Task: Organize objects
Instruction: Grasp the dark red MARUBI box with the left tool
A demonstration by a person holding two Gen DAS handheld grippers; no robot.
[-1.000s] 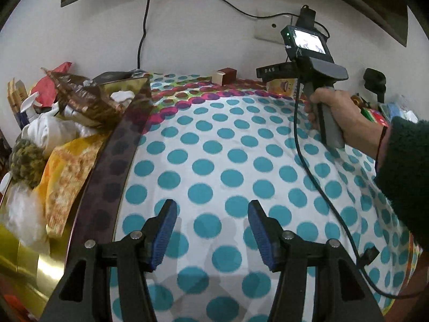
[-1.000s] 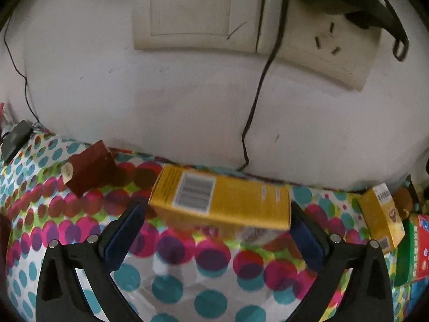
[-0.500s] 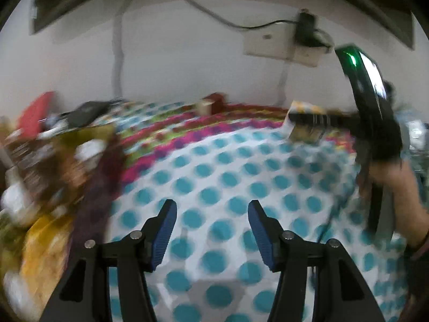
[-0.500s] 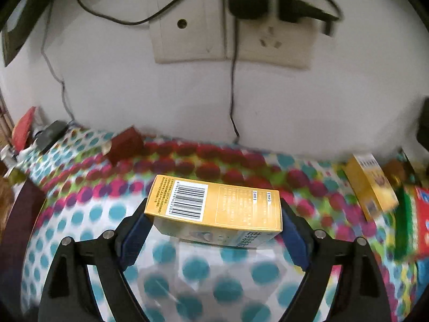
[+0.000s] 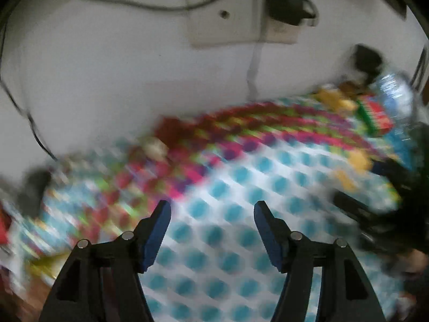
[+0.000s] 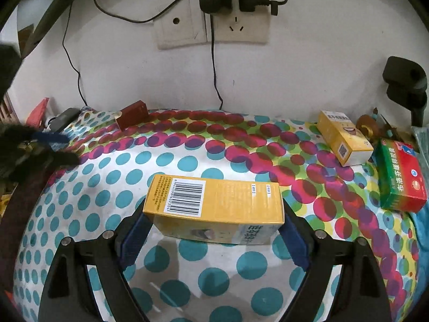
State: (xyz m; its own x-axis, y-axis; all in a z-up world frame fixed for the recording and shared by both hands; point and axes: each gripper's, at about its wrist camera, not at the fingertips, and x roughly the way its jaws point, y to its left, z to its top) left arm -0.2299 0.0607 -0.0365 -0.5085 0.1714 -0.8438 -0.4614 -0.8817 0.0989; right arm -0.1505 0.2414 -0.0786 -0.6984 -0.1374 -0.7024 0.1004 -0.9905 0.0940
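Note:
My right gripper (image 6: pixel 214 216) is shut on a yellow box with a barcode (image 6: pixel 214 198), held endwise between the blue pads above the dotted cloth (image 6: pixel 171 161). In the blurred left wrist view, my left gripper (image 5: pixel 211 206) hangs over the teal dots with its jaws opening and nothing between them. It also shows at the left edge of the right wrist view as a blue pad (image 6: pixel 51 136). A small brown box (image 6: pixel 132 114) lies near the wall. A second yellow box (image 6: pixel 343 136) and a green and red box (image 6: pixel 399 177) lie at the right.
Wall sockets (image 6: pixel 211 26) with a plugged charger and hanging cables sit above the table's far edge. A black stand (image 6: pixel 405 86) is at the far right. A dark remote-like object (image 6: pixel 64 116) and red packaging (image 6: pixel 39 110) lie at the far left.
The right gripper closed on the yellow box and drew it back from the wall. The left view swung right, away from the pile of bags, and its jaws widened.

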